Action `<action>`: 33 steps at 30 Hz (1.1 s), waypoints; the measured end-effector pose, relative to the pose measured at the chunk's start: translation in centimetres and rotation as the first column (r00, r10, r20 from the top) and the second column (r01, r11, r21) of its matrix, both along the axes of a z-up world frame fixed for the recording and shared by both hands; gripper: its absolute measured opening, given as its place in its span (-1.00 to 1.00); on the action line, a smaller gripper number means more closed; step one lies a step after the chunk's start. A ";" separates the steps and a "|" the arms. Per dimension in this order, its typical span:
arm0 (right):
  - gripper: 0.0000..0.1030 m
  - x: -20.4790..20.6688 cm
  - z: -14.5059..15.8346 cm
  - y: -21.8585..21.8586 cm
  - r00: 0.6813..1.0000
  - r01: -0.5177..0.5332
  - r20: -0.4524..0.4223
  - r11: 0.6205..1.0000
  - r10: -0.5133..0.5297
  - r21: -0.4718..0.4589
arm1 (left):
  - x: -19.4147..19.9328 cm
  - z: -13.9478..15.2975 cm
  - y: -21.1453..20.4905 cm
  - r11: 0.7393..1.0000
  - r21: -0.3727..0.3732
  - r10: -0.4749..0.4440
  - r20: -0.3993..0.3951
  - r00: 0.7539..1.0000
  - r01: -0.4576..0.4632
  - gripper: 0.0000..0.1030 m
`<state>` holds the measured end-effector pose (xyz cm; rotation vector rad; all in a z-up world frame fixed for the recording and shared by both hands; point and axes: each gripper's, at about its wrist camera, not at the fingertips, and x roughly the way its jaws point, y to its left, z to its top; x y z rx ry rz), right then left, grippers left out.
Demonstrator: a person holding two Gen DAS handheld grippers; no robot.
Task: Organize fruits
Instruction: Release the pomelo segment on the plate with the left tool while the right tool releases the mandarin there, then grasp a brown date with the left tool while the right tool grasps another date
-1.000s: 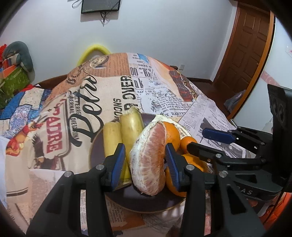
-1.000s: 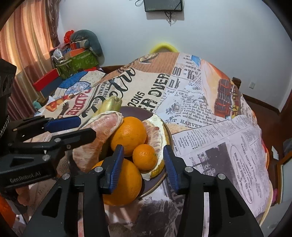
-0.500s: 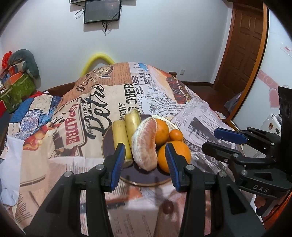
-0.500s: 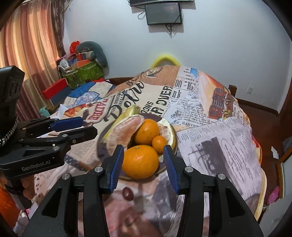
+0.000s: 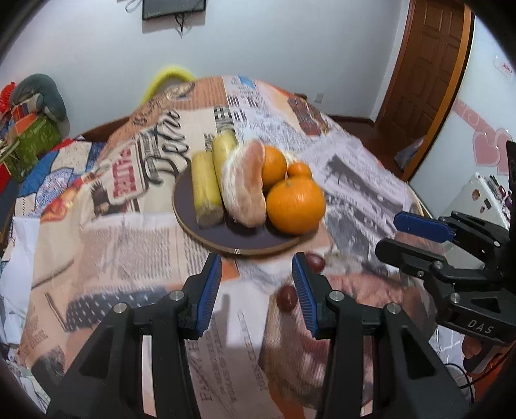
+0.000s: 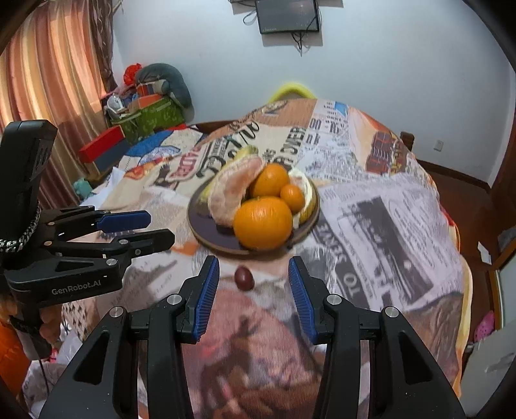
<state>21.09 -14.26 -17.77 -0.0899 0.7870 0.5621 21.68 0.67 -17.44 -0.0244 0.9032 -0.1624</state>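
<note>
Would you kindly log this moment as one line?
left gripper: open, empty | right gripper: open, empty | plate: fruit piled | grapes: on cloth, off plate

Pale blue-white wall (image 6: 387,80), dark wall-mounted screen (image 6: 288,15) at 12 o'clock, striped orange curtains (image 6: 48,80) at 10 o'clock, brown wooden door (image 5: 429,64) at 2 o'clock, newspaper-print tablecloth (image 6: 371,209) centre, dark wooden floor (image 6: 467,193) at 3 o'clock.
</note>
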 end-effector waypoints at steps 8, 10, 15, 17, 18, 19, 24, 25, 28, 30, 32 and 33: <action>-0.20 -0.6 -2.7 -0.4 0.998 -0.002 -0.067 1.000 0.000 -0.031 | 0.1 -3.5 -1.6 0.999 -0.016 -0.041 -0.093 0.995 0.040 -0.14; -0.20 -0.7 -3.0 -0.4 0.997 0.000 -0.078 0.999 -0.002 -0.036 | 0.2 -4.1 -1.9 0.998 -0.026 -0.053 -0.110 0.993 0.051 -0.14; -0.20 -0.3 -3.7 -0.7 0.995 0.008 -0.097 0.999 -0.013 -0.047 | 0.7 -5.4 -2.7 0.997 -0.029 -0.070 -0.133 0.989 0.067 -0.15; -0.20 -0.2 -3.9 -0.8 0.995 0.014 -0.102 0.999 -0.019 -0.047 | 0.8 -5.6 -2.9 0.997 -0.023 -0.075 -0.129 0.989 0.073 -0.20; -0.20 -0.1 -4.0 -0.7 0.994 0.013 -0.104 0.999 -0.017 -0.048 | 0.8 -5.7 -2.9 0.997 -0.022 -0.082 -0.125 0.989 0.080 -0.26; -0.20 -0.1 -4.0 -0.6 0.995 0.010 -0.103 0.999 -0.015 -0.050 | 0.8 -5.7 -2.9 0.996 -0.025 -0.089 -0.120 0.989 0.087 -0.35; -0.20 0.4 -4.5 0.2 0.993 -0.013 -0.118 0.998 0.006 -0.062 | 0.9 -5.9 -2.4 0.996 -0.028 -0.090 -0.114 0.989 0.087 -0.63; -0.20 0.5 -4.6 0.4 0.992 -0.017 -0.122 0.998 0.010 -0.057 | 0.9 -5.8 -2.3 0.995 -0.035 -0.092 -0.114 0.989 0.088 -0.65; -0.20 1.0 -4.8 1.1 0.992 -0.035 -0.120 0.998 0.028 -0.054 | 0.9 -5.7 -1.8 0.995 -0.055 -0.095 -0.112 0.989 0.089 -0.68; -0.22 1.3 -4.7 1.6 0.993 -0.050 -0.113 0.997 0.044 -0.054 | 0.7 -5.4 -1.4 0.995 -0.056 -0.086 -0.103 0.991 0.081 -0.68; -0.30 1.6 -4.7 2.1 0.991 -0.065 -0.117 0.997 0.059 -0.050 | 0.6 -5.0 -1.0 0.996 -0.051 -0.074 -0.092 0.993 0.069 -0.68; -0.33 1.8 -4.8 2.4 0.990 -0.072 -0.122 0.996 0.066 -0.048 | 0.6 -4.8 -0.8 0.997 -0.046 -0.066 -0.087 0.994 0.062 -0.69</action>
